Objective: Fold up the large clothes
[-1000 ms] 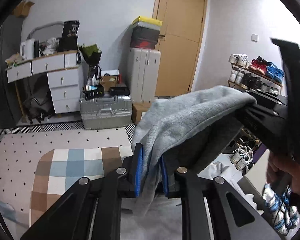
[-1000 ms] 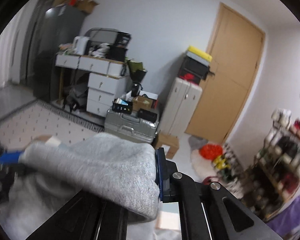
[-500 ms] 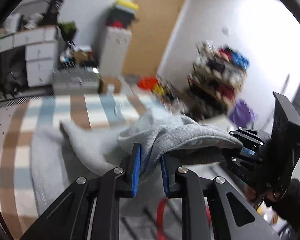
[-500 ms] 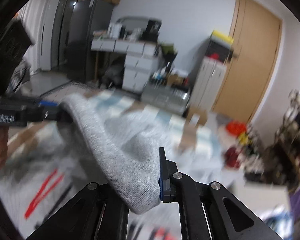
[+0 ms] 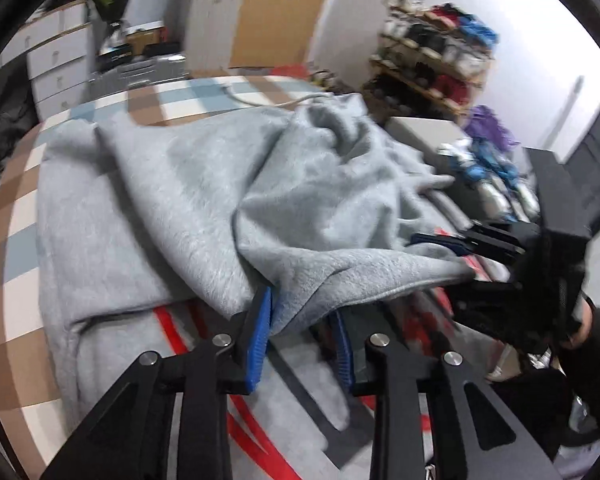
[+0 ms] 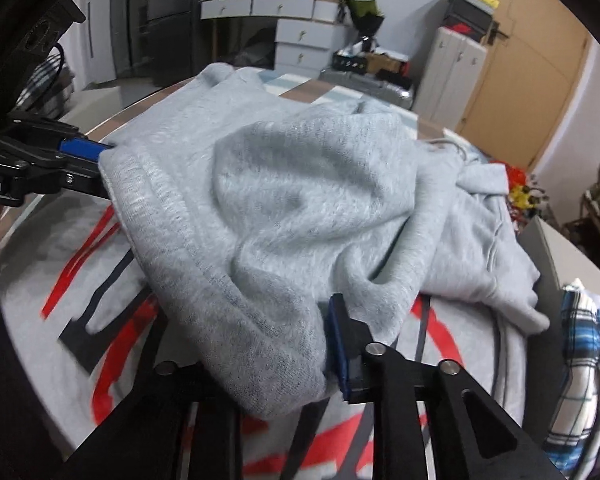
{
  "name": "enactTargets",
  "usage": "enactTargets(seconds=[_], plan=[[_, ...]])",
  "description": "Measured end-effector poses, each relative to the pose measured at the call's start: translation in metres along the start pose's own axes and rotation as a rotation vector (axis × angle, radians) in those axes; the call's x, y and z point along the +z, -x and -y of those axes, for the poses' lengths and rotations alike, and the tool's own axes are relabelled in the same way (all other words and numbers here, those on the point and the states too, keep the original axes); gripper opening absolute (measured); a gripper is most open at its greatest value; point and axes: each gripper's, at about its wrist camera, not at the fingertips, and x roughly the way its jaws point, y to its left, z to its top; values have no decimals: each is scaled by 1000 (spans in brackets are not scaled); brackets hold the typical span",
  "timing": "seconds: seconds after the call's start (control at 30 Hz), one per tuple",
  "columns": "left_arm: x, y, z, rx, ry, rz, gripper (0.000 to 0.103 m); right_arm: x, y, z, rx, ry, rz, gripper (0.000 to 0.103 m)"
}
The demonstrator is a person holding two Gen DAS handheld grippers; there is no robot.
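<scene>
Lying folded over on itself across a checked rug (image 5: 16, 248), the grey sweatshirt (image 5: 204, 184) has its hem edge draped between the blue pads of both tongs, above a red and dark printed part of the same garment. The left gripper (image 5: 304, 336) is opening, its pads set narrowly apart with the cloth touching only the left one, while the right gripper (image 6: 284, 364) is opening too, its left finger hidden under the fabric

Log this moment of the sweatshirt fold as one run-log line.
step: fold laid over | item: light grey fleece sweatshirt | left gripper: opening, hem between pads | right gripper: opening, hem draped across
</scene>
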Motion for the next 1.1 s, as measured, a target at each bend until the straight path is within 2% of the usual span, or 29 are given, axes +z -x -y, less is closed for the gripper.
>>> enactTargets(seconds=[0.03,0.07,0.1,0.13,0.2,0.37,0.5,0.57,0.7,0.73,0.77,0.8,0.83,0.87,0.97,1.07,1.1], plan=[[-1,5,1,-27,-2,10,37,-2,3,1,14,3,-3,30],[-5,8,1,-43,9,20,43,-3,9,6,40,-1,0,46],[-7,13,-1,-62,32,40,66,-4,12,11,59,-16,3,88],[-9,16,-6,-85,64,74,85,-5,19,15,70,-37,21,103],[-10,23,-15,-101,113,136,87,-9,31,17,63,-47,82,103],[-9,22,-30,-109,190,152,87,2,44,33,110,-97,104,103],[-13,18,-40,-96,245,149,87,32,43,54,135,-228,151,103],[-15,18,-45,-73,271,151,87,51,33,59,158,-280,149,103],[-18,17,-51,-61,299,139,87,97,-17,76,169,-388,62,102],[-19,18,-51,-58,301,141,87,107,-35,79,167,-415,30,101],[-20,18,-52,-53,300,143,87,115,-53,81,161,-438,-21,90],[-20,19,-52,-47,298,145,87,117,-65,81,154,-454,-68,50],[-21,19,-51,-40,295,147,87,121,-76,81,150,-464,-112,23],[-20,19,-51,-37,290,146,87,127,-88,82,135,-474,-161,7],[-19,20,-54,-42,288,151,87,148,-78,86,126,-459,-109,5],[-18,24,-56,-39,291,173,87,171,-42,89,131,-421,28,5],[-17,26,-57,-35,292,190,87,176,-18,90,160,-426,107,5]])
